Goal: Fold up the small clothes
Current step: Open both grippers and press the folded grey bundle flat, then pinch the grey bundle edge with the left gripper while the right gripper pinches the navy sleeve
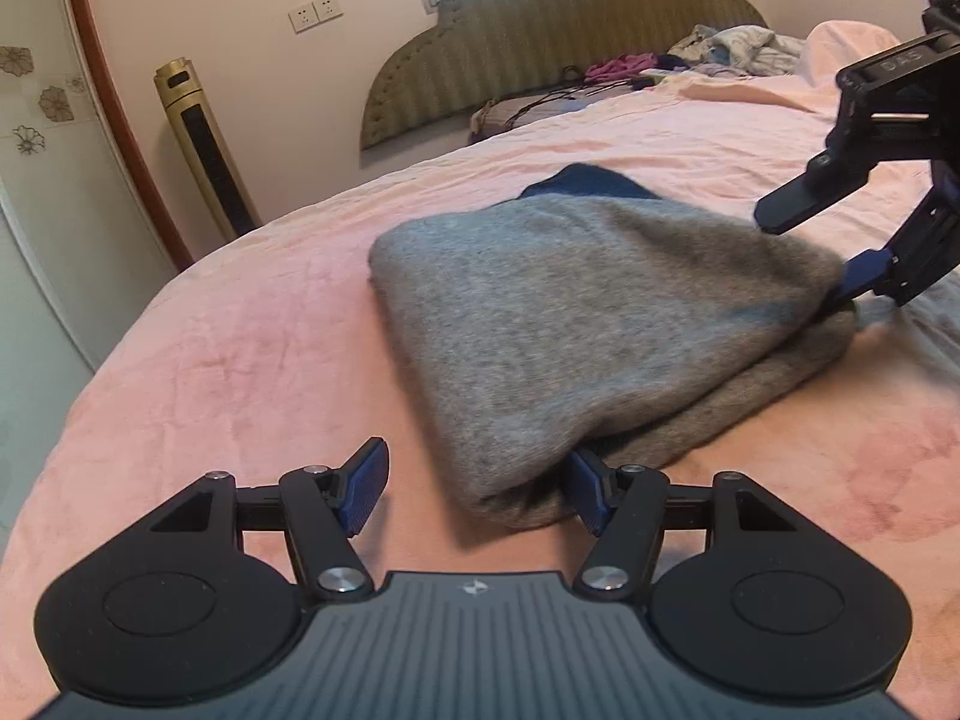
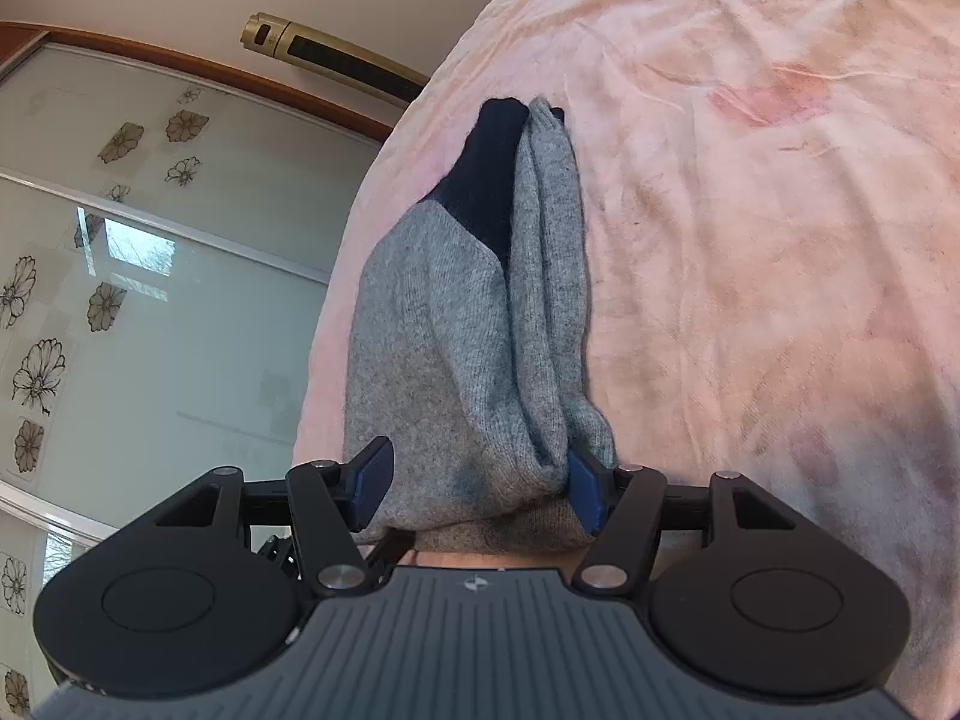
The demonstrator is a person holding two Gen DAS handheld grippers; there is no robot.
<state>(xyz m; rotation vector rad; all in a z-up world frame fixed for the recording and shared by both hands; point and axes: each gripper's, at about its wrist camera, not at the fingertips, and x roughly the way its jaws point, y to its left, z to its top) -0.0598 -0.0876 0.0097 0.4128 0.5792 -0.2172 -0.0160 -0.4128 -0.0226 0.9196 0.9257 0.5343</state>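
A grey knitted garment (image 1: 570, 312) with a dark blue part (image 1: 591, 180) lies folded on the pink bed cover (image 1: 240, 330). My left gripper (image 1: 474, 492) is open at its near corner. The right pad (image 1: 585, 495) touches the cloth edge, while the left pad (image 1: 363, 489) stands clear over the cover. My right gripper (image 1: 804, 258) is at the garment's right end, one finger above the top layer and one tucked under it. In the right wrist view the garment (image 2: 456, 330) runs away from my right gripper (image 2: 480, 486), whose jaws stand open with cloth loosely between them.
A padded headboard (image 1: 558, 30) closes the far end of the bed, with a heap of other clothes (image 1: 732, 48) and cables (image 1: 540, 102) before it. A gold tower fan (image 1: 198, 144) stands by the wall. A flowered sliding door (image 2: 150, 300) is off the bed's left side.
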